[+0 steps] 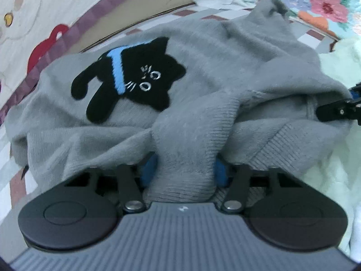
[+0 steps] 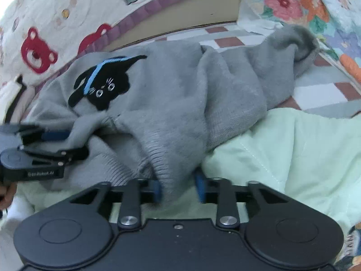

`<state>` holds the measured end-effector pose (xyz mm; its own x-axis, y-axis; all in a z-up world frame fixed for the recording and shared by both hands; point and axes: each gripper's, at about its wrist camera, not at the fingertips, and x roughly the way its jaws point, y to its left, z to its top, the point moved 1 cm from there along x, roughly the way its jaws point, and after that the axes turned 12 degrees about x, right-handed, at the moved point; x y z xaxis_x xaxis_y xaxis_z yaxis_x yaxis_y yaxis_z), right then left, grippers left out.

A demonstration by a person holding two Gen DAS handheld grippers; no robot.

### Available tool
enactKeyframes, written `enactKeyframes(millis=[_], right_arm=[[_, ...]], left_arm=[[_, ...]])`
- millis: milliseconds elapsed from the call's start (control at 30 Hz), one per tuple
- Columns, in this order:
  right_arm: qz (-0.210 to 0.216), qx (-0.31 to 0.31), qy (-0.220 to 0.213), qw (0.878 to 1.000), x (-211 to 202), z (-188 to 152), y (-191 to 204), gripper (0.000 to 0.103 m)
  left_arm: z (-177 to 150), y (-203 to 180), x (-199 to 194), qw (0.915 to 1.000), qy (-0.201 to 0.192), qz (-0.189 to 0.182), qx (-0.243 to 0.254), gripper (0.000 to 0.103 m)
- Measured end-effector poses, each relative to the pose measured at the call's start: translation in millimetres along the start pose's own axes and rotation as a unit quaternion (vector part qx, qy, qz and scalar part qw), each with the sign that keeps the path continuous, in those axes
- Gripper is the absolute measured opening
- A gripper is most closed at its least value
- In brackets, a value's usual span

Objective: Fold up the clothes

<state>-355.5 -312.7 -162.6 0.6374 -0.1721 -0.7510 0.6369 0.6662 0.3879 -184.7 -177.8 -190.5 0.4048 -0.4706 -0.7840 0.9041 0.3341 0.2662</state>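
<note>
A grey knit sweater (image 1: 225, 63) with a black cat patch (image 1: 135, 79) lies bunched on the bed; it also shows in the right wrist view (image 2: 180, 90). My left gripper (image 1: 185, 171) is shut on a fold of its ribbed hem, the blue pads (image 1: 150, 169) pressed on both sides. My right gripper (image 2: 179, 187) is shut on another part of the ribbed hem. The right gripper shows at the right edge of the left wrist view (image 1: 338, 110). The left gripper shows at the left in the right wrist view (image 2: 45, 151). One sleeve (image 2: 297, 43) trails toward the far right.
A pale green quilt (image 2: 282, 153) lies under the near right side. A checked bedsheet (image 2: 315, 94) lies beneath the sweater. A bear-print blanket (image 2: 45, 33) sits at the far left and a floral blanket (image 2: 304, 4) at the far right.
</note>
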Motion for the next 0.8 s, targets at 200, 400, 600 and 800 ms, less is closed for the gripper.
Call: enactKeyframes(millis=[200, 400, 600, 800], right_arm=[[0.027, -0.016, -0.035, 0.999, 2.0, 4.9, 1.1, 0.011], [0.098, -0.042, -0.071, 0.992, -94.8, 26.4, 34.6, 0.008], [-0.001, -0.151, -0.058, 0.987, -113.8, 10.9, 45.1, 0.008], [-0.048, -0.178, 0.094, 0.978, -36.1, -39.6, 17.9, 0.009]], left_arm=[[10.7, 21.7, -41.6, 0.9991, -0.036, 0.019, -0.013, 0.011], [1.2, 79.7, -118.3, 0.9735, -0.093, -0.146, -0.15, 0.011], [-12.1, 77.3, -136.6, 0.967, -0.074, -0.19, -0.153, 0.011], [-52.9, 35.1, -40.9, 0.9615, 0.076, -0.185, -0.188, 0.018]])
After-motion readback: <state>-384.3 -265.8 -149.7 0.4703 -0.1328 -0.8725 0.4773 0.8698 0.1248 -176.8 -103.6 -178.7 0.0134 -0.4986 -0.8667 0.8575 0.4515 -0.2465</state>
